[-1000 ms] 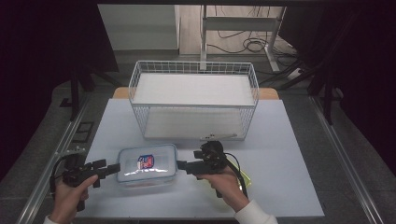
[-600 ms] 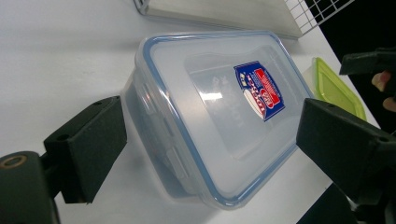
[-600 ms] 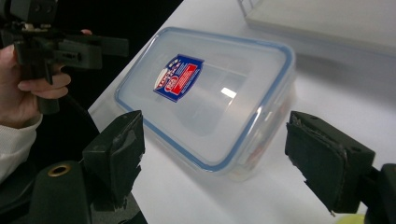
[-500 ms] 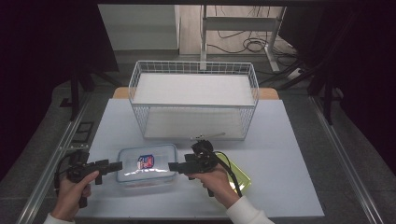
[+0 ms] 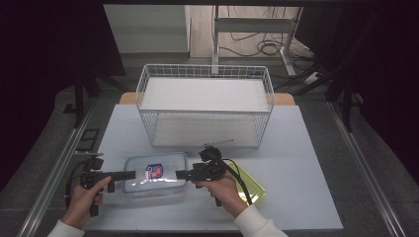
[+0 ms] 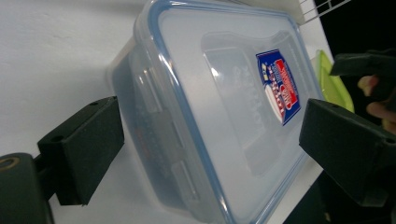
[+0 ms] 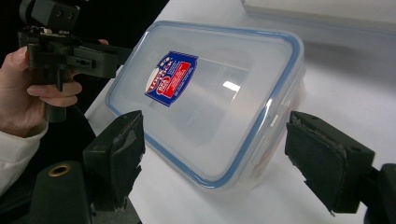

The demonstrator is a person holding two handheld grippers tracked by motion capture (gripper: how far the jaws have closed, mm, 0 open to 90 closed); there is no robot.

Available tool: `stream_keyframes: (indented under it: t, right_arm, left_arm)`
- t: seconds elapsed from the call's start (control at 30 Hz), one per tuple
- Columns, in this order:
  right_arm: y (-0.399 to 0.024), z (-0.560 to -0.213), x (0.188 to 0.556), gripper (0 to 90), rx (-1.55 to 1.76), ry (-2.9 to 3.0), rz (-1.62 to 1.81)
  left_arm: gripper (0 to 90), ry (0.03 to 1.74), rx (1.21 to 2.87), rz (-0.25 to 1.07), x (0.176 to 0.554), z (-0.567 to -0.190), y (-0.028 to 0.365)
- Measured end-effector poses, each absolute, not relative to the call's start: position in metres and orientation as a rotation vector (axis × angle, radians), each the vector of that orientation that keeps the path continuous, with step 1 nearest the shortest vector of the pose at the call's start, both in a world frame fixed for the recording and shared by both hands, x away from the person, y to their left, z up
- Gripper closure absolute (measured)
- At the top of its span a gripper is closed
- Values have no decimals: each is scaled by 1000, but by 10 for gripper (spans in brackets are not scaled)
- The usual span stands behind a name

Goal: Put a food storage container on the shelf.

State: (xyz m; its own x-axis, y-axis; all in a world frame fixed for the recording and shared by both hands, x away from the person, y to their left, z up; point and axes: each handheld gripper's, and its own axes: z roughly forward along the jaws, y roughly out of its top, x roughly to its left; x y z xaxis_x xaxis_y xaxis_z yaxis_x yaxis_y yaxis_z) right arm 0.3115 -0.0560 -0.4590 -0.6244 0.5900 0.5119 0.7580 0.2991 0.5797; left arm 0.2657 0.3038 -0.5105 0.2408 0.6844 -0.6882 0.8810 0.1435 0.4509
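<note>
Container (image 5: 155, 176) between left gripper (image 5: 129, 174) and right gripper (image 5: 179, 174)

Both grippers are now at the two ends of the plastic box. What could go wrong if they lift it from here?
The left gripper and right gripper are both open around the box ends, so nothing holds it yet. Its smooth lid may slip under uneven squeezing. The wire basket stands close behind; a hasty lift could hit it.

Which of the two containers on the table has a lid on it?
The clear plastic box with the blue-rimmed lid, between both grippers. The white wire basket behind it is open-topped.
</note>
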Motion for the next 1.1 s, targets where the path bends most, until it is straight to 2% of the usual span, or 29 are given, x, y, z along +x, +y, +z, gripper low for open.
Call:
stream_keyframes:
  t: [0.2, 0.3, 0.4, 0.5, 0.9, 1.1]
  right_arm:
    - [-52, -466, 317, 203, -1257, -2348, -1208]
    - [-51, -467, 320, 204, -1272, -2340, -1196]
    - [-51, -470, 324, 204, -1283, -2332, -1189]
    - [-50, -474, 328, 200, -1311, -2329, -1162]
    - [-45, -487, 340, 200, -1364, -2300, -1105]
    - [-44, -493, 344, 231, -1378, -2271, -1077]
  left_arm:
    - [66, 1509, 1620, -294, 269, -516, 302]
    - [76, 1500, 1599, -368, 271, -523, 300]
    - [115, 1513, 1615, -336, 270, -526, 300]
    - [155, 1500, 1612, -358, 270, -526, 300]
    - [212, 1500, 1586, -335, 269, -525, 303]
    - [243, 1498, 1582, -317, 268, -524, 304]
